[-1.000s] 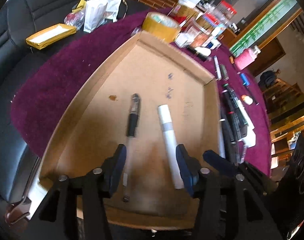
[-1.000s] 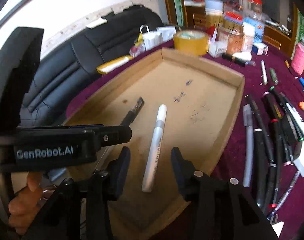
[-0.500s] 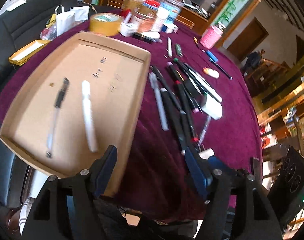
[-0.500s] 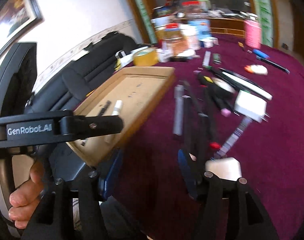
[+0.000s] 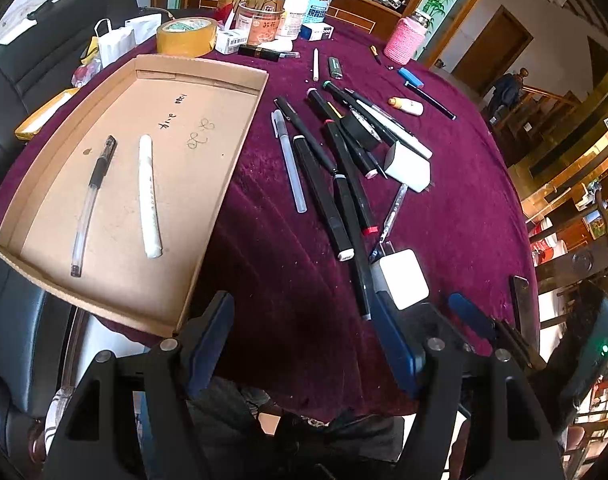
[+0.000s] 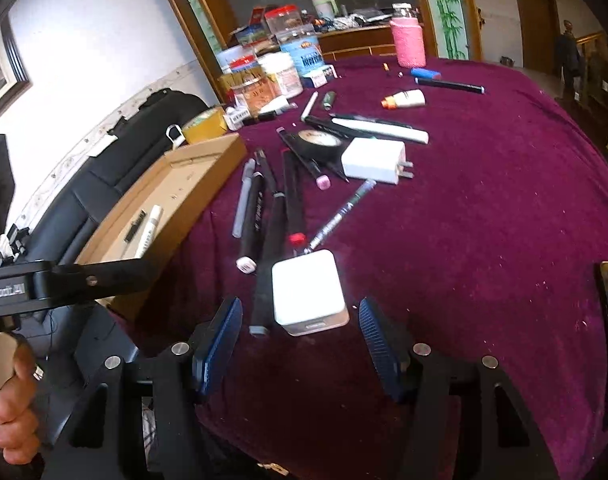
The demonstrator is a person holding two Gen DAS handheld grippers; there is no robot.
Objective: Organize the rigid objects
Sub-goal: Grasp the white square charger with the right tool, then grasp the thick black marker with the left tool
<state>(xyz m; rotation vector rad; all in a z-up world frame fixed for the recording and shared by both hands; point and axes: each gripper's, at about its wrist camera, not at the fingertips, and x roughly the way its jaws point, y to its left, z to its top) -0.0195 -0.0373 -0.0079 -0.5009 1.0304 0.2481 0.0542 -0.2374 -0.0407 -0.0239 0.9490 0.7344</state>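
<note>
A cardboard tray lies at the left on the purple cloth and also shows in the right wrist view. In it lie a clear pen with a black grip and a white marker. Several black markers and pens lie in a heap right of the tray, with a white plug adapter and a white cube charger. My left gripper is open and empty above the cloth's near edge. My right gripper is open, with the cube charger just beyond its fingertips.
Jars, a tape roll and a pink bottle stand at the table's far side. A black tape ring sits among the markers. A black sofa lies left of the table. The left gripper's body crosses the right wrist view.
Both grippers have pulled back and swung right, from over the tray to the markers and chargers on the cloth. The white marker and the pen stay in the tray.
</note>
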